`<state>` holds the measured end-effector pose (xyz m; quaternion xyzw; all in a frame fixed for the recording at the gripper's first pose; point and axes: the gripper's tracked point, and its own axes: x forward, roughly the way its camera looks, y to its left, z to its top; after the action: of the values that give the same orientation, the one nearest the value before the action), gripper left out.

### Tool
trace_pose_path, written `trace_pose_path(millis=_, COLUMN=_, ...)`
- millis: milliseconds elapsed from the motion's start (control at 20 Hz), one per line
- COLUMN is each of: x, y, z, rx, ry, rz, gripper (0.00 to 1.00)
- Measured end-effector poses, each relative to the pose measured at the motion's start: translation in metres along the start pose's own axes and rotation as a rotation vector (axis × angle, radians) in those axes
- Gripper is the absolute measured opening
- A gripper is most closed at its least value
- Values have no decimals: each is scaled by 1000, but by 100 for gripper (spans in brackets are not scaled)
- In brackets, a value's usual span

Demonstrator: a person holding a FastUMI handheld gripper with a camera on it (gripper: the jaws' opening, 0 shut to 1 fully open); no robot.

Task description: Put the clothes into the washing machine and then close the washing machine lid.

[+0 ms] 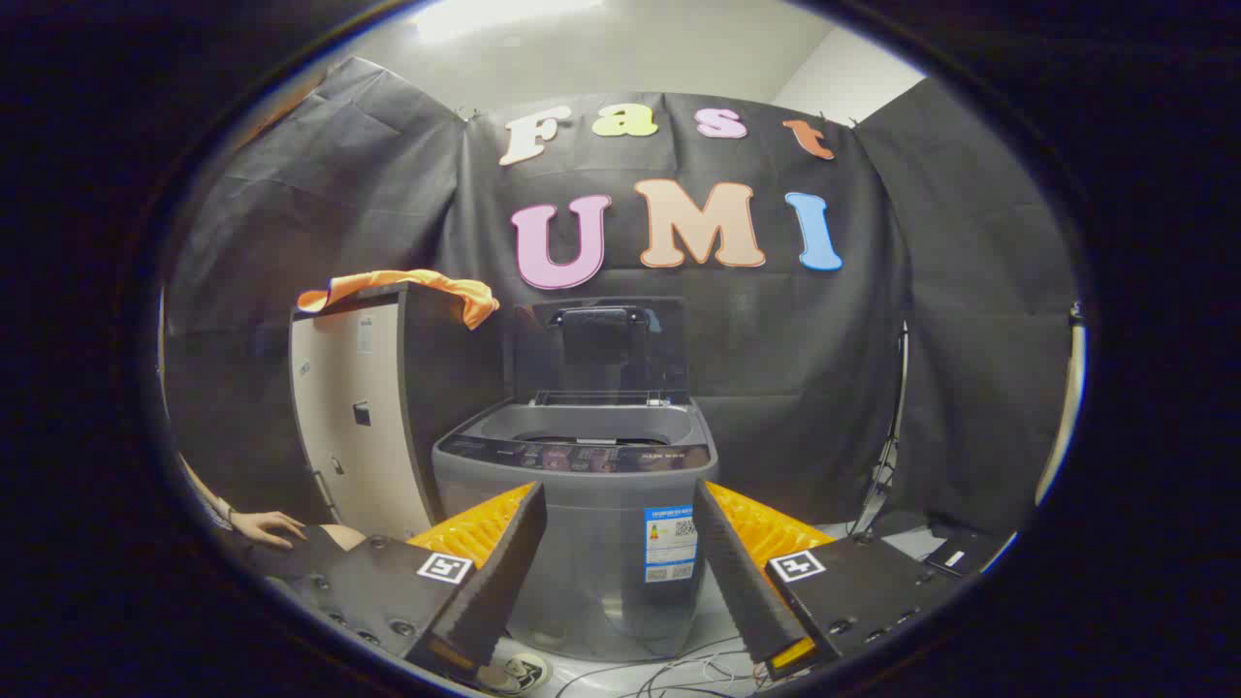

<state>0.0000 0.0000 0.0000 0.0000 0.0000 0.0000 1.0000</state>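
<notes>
A grey top-loading washing machine stands straight ahead, beyond my fingers. Its lid is raised upright at the back, and the tub opening is exposed. An orange garment is draped over the top of a tall cabinet just left of the machine. My gripper is open with nothing between its fingers, held well short of the machine and framing its front panel.
A person's hand rests low at the left, near the cabinet's base. Cables lie on the floor before the machine. A light stand rises at the right against the black cloth.
</notes>
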Motion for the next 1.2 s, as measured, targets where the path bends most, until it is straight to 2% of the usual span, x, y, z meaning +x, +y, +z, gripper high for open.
trace_pose_path(millis=1200, x=2, y=-2, z=1, rx=2, ry=-5, rz=-7, gripper=95)
